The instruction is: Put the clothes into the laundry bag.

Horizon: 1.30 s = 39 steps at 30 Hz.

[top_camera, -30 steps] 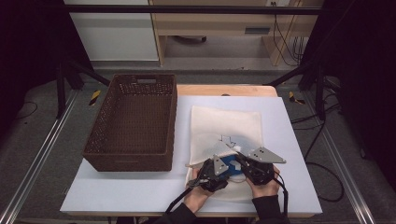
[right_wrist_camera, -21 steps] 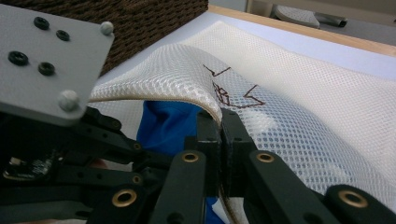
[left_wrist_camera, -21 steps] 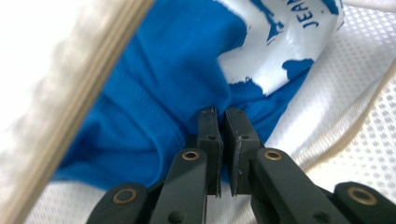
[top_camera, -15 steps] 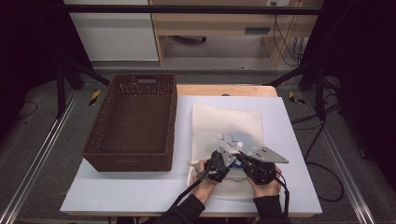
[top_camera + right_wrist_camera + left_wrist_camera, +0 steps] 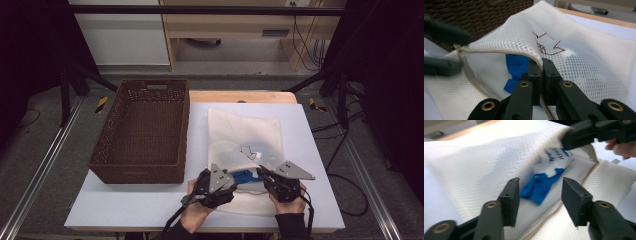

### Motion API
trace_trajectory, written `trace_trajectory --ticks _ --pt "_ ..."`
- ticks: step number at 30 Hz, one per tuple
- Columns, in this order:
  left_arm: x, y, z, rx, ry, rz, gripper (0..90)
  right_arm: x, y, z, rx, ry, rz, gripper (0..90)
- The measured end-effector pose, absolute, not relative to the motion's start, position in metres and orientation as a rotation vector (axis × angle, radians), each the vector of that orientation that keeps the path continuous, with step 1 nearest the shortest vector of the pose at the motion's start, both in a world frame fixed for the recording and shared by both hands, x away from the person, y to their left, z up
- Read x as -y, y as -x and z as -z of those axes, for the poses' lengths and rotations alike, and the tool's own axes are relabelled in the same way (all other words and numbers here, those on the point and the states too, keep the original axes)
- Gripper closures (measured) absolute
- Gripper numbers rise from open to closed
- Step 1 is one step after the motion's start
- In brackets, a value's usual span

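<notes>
High view: from left to right, the worktop [image 5: 125,210] carries a brown wicker basket [image 5: 142,132], which stands empty, then a white mesh laundry bag [image 5: 245,132] lying flat just beside it. At the bag's near edge, the left tongs [image 5: 235,181] and the right tongs [image 5: 261,172] face each other across the bag's mouth, with a blue packet [image 5: 246,176] between them.

Left gripper view: the left tongs [image 5: 540,195] have just been opening and stand partly apart, gripping nothing. The blue packet [image 5: 541,186], blue with a white printed panel, lies ahead of the jaws inside the raised mouth of the mesh bag [image 5: 474,165].

Right gripper view: the right tongs [image 5: 541,68] are clamped on the upper hem of the mesh bag [image 5: 579,62], lifting it so the mouth gapes. The blue packet [image 5: 517,65] lies under the lifted layer.

Handling judgement: the bag is light, limp and drapes at once; it is best held at the stiffer hemmed edge, as here. The packet appears thin, soft and crushable, possibly slick. Grip it at a free corner or edge, not through the mesh.
</notes>
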State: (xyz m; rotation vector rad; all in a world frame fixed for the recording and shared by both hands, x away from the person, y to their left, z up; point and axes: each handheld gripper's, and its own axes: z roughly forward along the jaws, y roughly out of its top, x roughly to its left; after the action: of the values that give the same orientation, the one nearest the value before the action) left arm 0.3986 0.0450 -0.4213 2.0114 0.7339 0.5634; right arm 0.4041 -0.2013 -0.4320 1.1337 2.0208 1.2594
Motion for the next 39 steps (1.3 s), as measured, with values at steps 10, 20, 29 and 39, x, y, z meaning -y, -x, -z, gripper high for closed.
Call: trace_trajectory --ticks 10,20,29,39 --pt "-0.093 -0.410 0.449 -0.913 -2.030 -0.516 43.8 0.196 -0.397 0.450 -2.148 -1.147 -1.211 61.2" --pt "-0.105 -0.417 0.482 -0.986 -2.090 -0.485 56.8 0.225 -0.386 0.449 -2.022 -1.228 -1.204 39.3" --pt "-0.112 -0.416 0.483 -1.007 -2.076 -0.451 53.1 0.263 -0.390 0.470 -1.990 -1.450 -0.966 44.9" --pt "-0.113 -0.415 0.485 -0.993 -2.063 -0.366 69.4 0.267 -0.406 0.480 -2.092 -1.479 -0.946 63.8"
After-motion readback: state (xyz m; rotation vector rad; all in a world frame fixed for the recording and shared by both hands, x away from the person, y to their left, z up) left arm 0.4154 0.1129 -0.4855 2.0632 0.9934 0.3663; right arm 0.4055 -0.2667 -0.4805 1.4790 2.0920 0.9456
